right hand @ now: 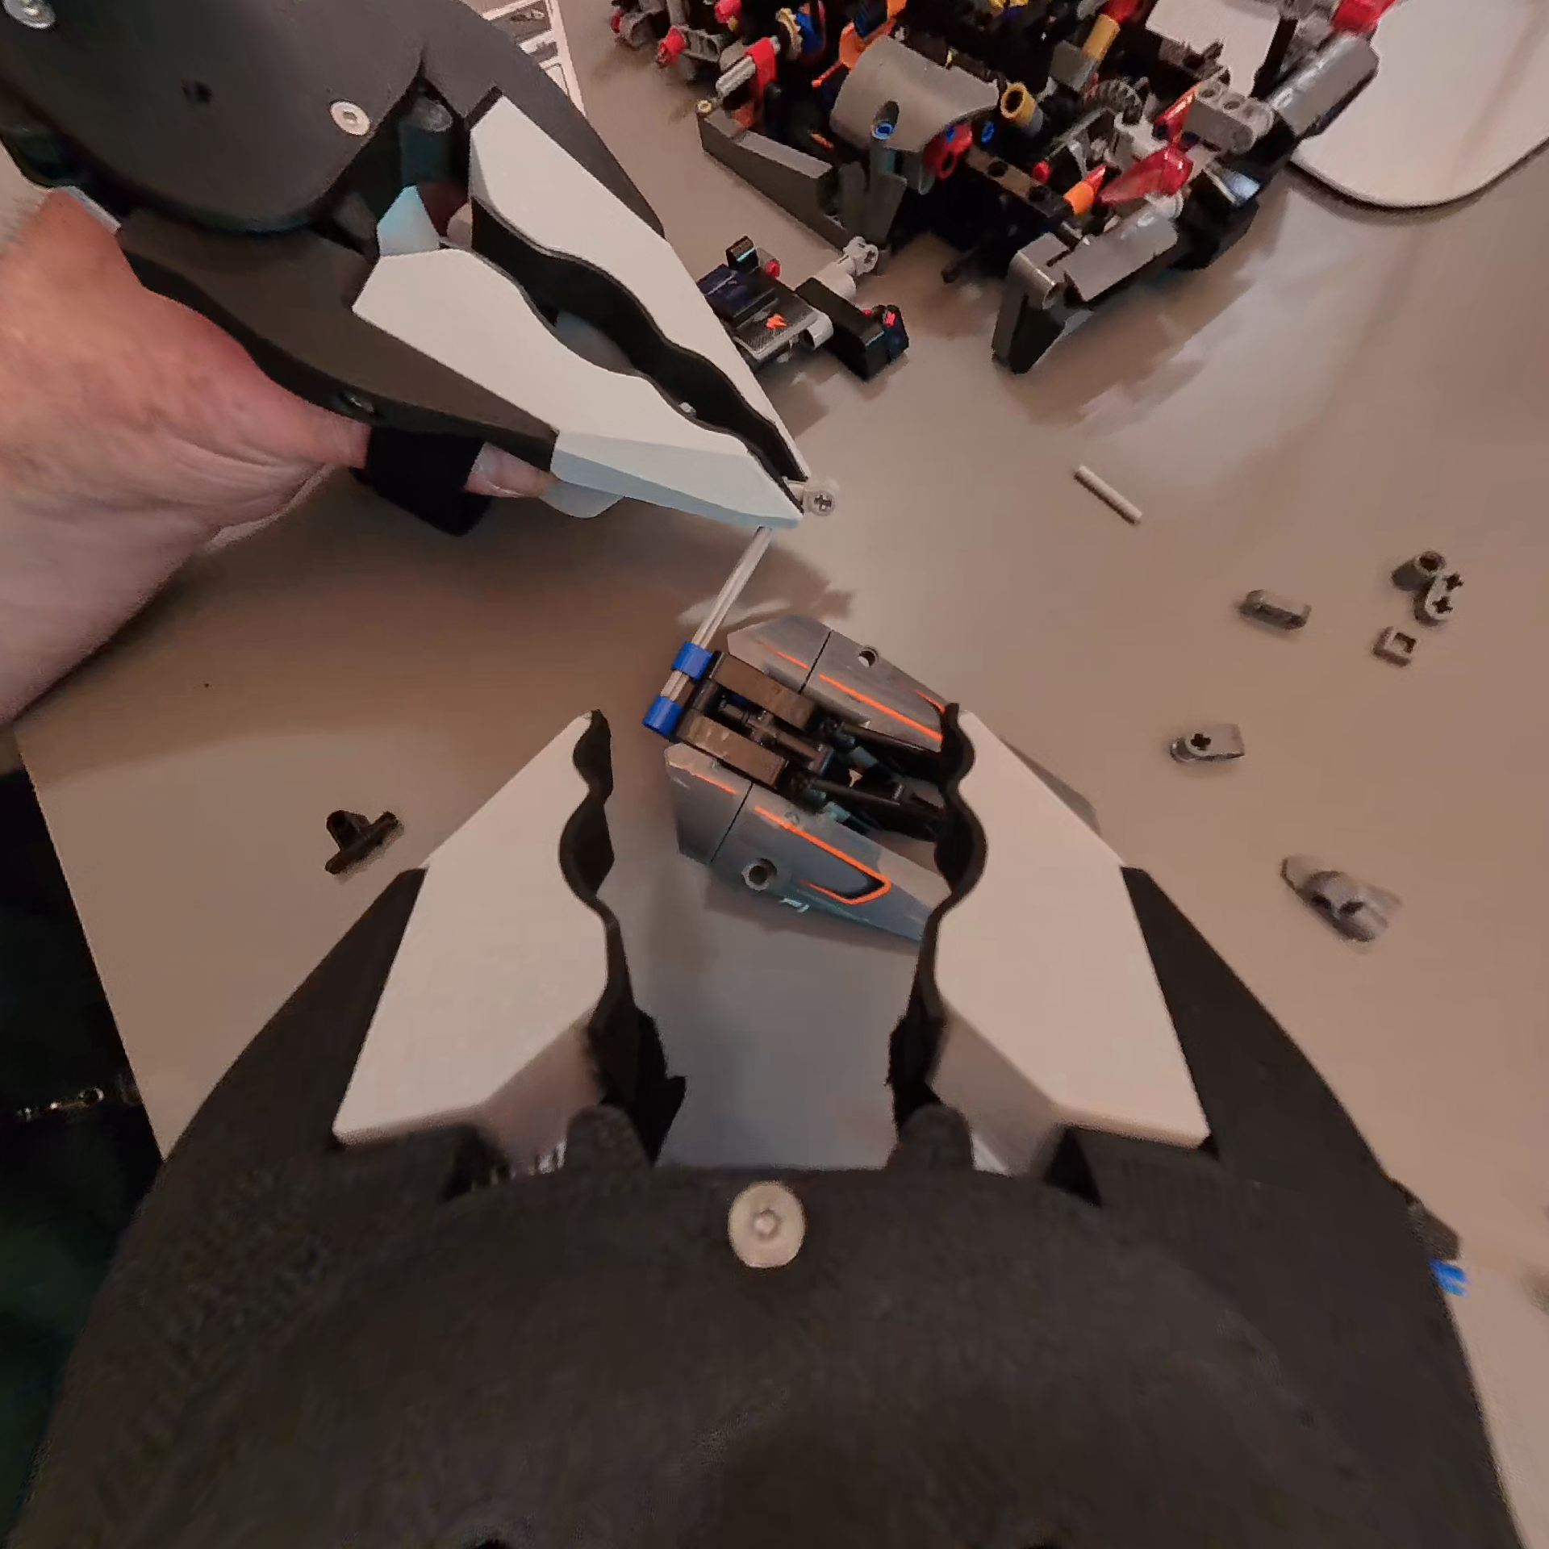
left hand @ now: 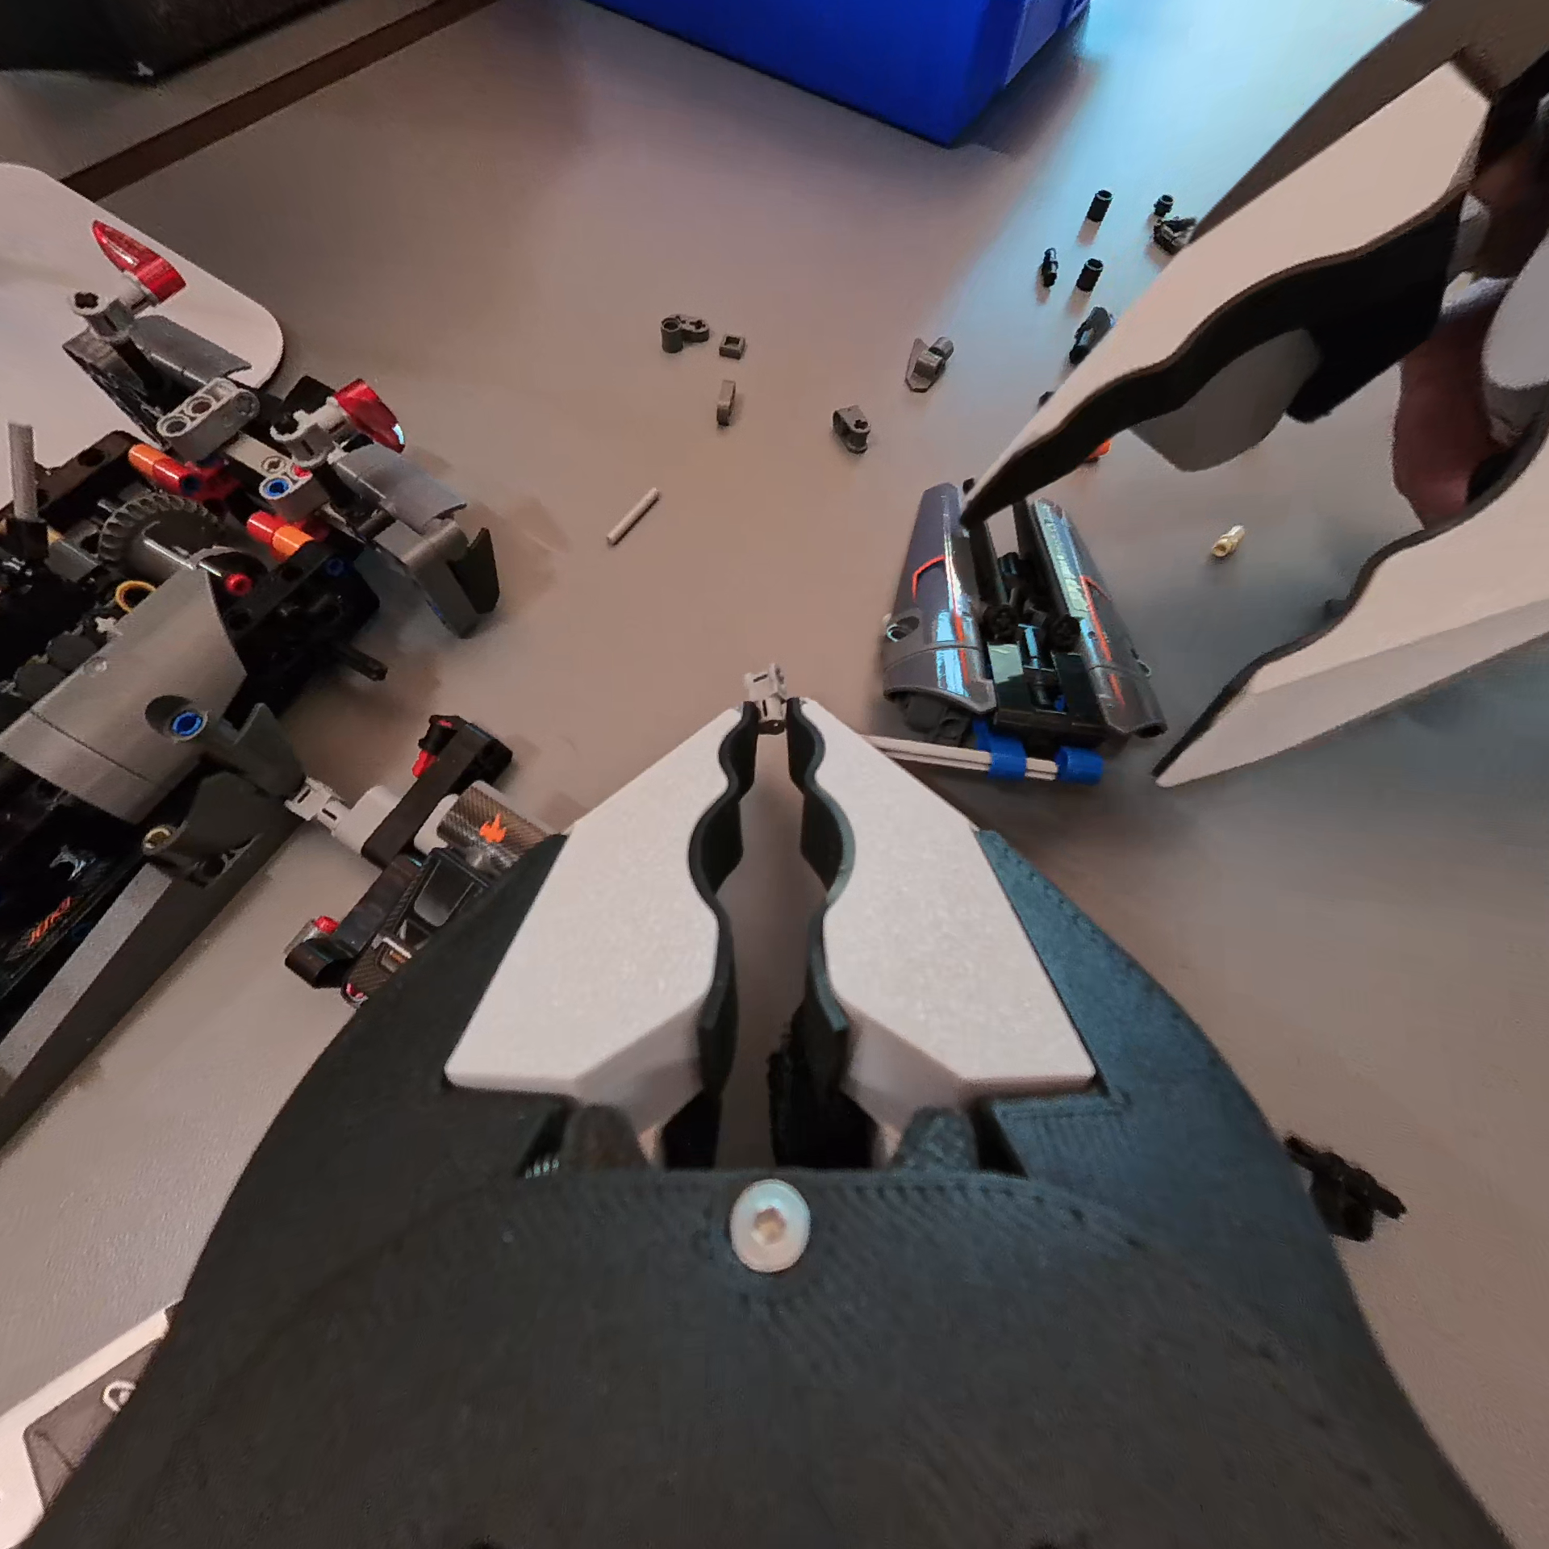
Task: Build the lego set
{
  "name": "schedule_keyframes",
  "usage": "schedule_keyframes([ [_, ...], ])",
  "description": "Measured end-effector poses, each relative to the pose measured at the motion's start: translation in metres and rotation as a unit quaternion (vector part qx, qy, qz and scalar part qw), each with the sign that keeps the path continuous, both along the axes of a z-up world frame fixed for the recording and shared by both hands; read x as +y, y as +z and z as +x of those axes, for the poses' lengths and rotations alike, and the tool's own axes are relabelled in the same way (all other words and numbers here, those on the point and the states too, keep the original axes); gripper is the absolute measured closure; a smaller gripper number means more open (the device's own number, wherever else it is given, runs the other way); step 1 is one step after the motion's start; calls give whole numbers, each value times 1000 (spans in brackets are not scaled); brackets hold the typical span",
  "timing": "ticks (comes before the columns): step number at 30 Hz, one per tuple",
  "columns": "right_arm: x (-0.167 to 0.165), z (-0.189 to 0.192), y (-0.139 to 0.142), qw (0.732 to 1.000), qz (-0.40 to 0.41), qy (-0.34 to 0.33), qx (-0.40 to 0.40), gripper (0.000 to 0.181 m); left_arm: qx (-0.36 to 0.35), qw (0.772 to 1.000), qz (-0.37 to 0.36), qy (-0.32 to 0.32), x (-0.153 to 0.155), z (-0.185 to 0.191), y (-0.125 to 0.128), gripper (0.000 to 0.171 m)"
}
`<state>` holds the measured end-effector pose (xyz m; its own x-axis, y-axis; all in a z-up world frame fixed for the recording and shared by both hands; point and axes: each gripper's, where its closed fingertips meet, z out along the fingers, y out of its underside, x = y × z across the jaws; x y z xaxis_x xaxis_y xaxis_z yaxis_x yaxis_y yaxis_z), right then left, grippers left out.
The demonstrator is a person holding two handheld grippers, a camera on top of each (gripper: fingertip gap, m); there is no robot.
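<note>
Pinching a small light-grey connector pin at its very tips, your left gripper is clenched on that piece and holds it just beside the free end of the thin grey axle rod with two blue bushes. That rod juts from the small dark-grey panelled sub-assembly with orange stripes, which lies flat on the plain grey tabletop.

Your right gripper is spread wide and grasps nothing. In the left wrist view one of its fingers rests its tip on the sub-assembly's top, as though steadying it; in its own view the right-hand finger overlaps the sub-assembly's edge.

By my reading, this little panelled section is already put together but has not yet joined the main model, and the pin in your left tongs looks meant for the rod end or a hole nearby.

Further out, loose parts wait unused: a short light-grey axle stick, several small dark-grey connectors, and a cluster of tiny black pins.

Farthest off sits the large multicoloured Technic chassis with gears, red lamp pieces and grey panels, well apart from the sub-assembly. It looks far along, yet still open in places, so a fair amount of fitting remains. A blue box stands at the table's far edge
</note>
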<state>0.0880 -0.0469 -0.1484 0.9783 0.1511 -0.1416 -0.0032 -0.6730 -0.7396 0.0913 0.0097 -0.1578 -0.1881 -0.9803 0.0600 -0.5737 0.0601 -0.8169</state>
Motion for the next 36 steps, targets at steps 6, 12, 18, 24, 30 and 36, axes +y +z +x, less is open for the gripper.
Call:
schedule_keyframes([
  [6,0,-5,-2,1000,3,-21,14,99,-3,1000,-1,-2,-1,0,1,166],
  [12,-1,-7,-2,1000,10,-24,-17,93,-5,1000,-6,-4,-1,0,2,166],
  [18,0,-6,-4,999,22,-42,5,100,-5,1000,-9,-7,-2,-1,2,166],
  [24,0,-5,-7,999,26,-48,4,103,-3,1000,-7,-10,-3,-1,1,166],
  [30,3,1,-8,997,50,-48,-25,102,-8,1000,-5,-5,-2,0,2,167],
  [36,6,0,-19,997,43,-21,-54,101,-18,1000,-15,-3,-1,3,6,166],
])
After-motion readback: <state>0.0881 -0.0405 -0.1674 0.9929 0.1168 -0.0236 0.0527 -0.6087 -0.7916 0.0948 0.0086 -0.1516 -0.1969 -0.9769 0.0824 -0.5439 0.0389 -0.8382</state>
